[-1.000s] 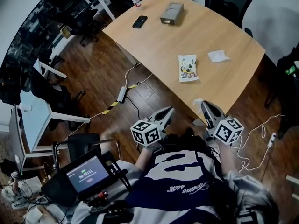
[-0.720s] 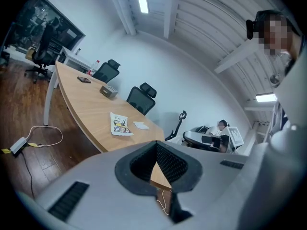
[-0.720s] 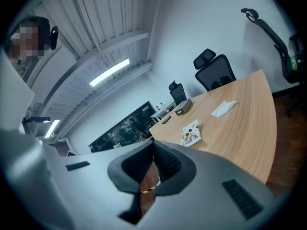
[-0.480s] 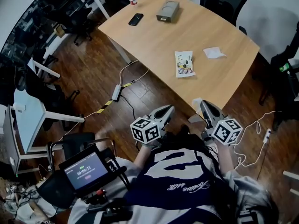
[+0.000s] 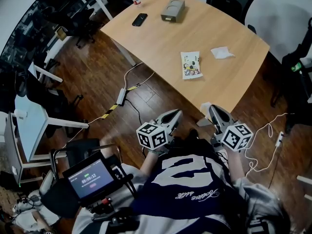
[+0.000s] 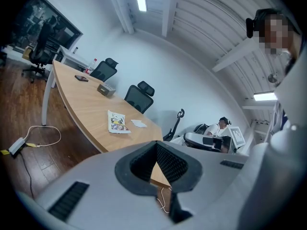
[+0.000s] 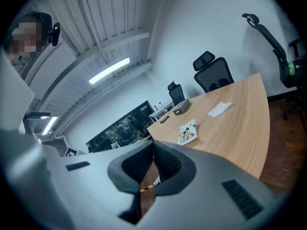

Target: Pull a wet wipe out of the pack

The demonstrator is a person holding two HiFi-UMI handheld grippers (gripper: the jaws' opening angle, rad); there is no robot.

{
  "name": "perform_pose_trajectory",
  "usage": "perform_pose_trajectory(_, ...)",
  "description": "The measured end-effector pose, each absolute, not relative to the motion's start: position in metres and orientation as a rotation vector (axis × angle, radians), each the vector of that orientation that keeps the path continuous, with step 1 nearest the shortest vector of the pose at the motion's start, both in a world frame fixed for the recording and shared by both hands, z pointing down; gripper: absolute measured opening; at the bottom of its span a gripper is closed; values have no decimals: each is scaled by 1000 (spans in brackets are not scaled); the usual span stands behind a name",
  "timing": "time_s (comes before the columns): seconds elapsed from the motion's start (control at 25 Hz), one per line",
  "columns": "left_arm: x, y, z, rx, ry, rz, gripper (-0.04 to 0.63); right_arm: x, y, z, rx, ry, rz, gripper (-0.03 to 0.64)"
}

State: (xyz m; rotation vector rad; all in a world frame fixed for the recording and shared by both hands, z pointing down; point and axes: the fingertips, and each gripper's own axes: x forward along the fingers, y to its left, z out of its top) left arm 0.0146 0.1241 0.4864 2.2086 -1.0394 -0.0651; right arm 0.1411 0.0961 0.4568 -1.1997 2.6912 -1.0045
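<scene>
Holding both claws clenched and empty, well short of the pack.
Left claw and right claw sit close to the body, over the floor just off the desk's near corner. On each the tips meet with nothing between them. Pack lies flat on the desk, well apart from both claws. Loose white wipe lies near it, to the right and farther. Phone and grey box at the far left end.
</scene>
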Motion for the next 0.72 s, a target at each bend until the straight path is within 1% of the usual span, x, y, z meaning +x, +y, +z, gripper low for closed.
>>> perform_pose_trajectory(0.72, 20, 118, 481, 2210, -1044, -56, 2, 146, 91, 453, -1199, 2707, -1002, 0)
